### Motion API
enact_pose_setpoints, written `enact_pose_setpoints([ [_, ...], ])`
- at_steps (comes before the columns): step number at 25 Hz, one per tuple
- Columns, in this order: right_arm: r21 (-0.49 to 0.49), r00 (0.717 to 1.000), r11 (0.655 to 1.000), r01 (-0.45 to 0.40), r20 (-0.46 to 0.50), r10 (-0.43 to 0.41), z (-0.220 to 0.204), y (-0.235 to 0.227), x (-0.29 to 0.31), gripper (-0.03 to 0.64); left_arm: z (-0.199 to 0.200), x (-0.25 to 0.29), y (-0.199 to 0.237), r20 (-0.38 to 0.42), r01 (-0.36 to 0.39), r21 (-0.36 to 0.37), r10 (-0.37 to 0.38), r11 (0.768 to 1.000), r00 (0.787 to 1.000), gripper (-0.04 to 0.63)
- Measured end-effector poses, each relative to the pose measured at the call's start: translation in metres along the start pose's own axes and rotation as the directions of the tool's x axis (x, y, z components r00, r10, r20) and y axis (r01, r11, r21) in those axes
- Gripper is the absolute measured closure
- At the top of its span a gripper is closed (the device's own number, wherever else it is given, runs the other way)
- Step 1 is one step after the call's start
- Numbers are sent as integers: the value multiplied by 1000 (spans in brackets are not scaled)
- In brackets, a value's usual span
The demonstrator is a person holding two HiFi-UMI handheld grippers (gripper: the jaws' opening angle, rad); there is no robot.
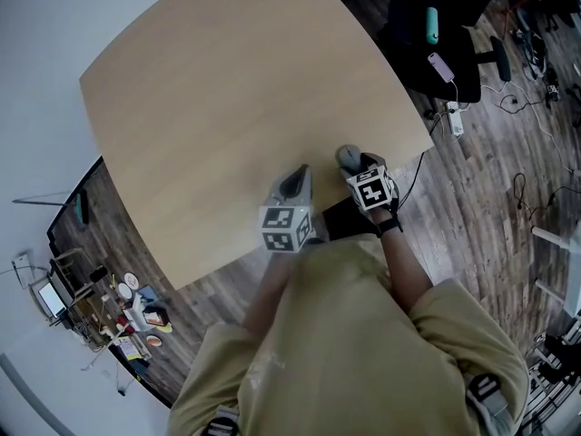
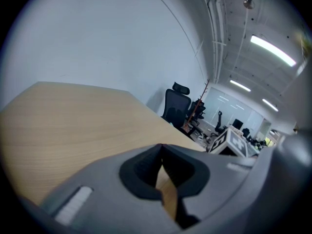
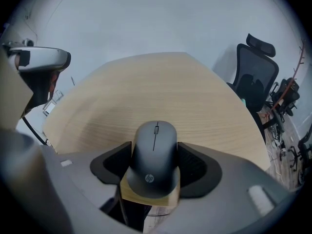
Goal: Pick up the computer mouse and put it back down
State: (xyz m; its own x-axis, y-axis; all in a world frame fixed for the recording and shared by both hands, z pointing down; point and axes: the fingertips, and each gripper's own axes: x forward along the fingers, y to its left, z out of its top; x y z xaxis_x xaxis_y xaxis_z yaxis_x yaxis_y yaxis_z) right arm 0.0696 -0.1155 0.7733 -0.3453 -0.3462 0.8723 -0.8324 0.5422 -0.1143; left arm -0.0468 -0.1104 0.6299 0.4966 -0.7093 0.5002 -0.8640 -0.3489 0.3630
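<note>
A dark grey computer mouse [image 1: 348,157] lies on the light wooden table [image 1: 236,89], close to its near edge. My right gripper [image 1: 357,165] points steeply down over it. In the right gripper view the mouse [image 3: 153,160] fills the gap of the right gripper [image 3: 154,143], and both black pads [image 3: 192,165] lie against its sides with no wood showing between. My left gripper [image 1: 300,173] hovers just left of it over the table. In the left gripper view the left gripper [image 2: 162,148] has its tips together and holds nothing.
A black office chair [image 1: 445,34] stands off the table's far right corner, with cables and a power strip [image 1: 456,119] on the wooden floor. Shelves with small clutter [image 1: 127,307] are at the lower left. The marker cube of the right gripper [image 2: 234,143] shows beside the left gripper.
</note>
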Motion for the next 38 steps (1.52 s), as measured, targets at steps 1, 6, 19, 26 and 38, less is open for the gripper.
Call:
enact_pose_setpoints([
  [1,-4,1000,1000,2,18,-2,3,2,-2,319,2,-2,0,7,-4,1,4,1000,1000,595],
  [6,-27,992,999,-17,122,20,34,21,-19,321,17,-19,6,50,-36,6,36,999,998,595],
  [19,-211,771,976,53,630,95,208,95,-189,322,129,-134,30,339,-218,61,186,974,922,595],
  [26,-226,566,972,70,811,148,270,135,-284,321,193,-199,32,525,-370,91,272,925,806,600],
  [38,-252,424,966,65,883,202,302,155,-347,321,253,-243,22,653,-476,95,306,874,693,601],
])
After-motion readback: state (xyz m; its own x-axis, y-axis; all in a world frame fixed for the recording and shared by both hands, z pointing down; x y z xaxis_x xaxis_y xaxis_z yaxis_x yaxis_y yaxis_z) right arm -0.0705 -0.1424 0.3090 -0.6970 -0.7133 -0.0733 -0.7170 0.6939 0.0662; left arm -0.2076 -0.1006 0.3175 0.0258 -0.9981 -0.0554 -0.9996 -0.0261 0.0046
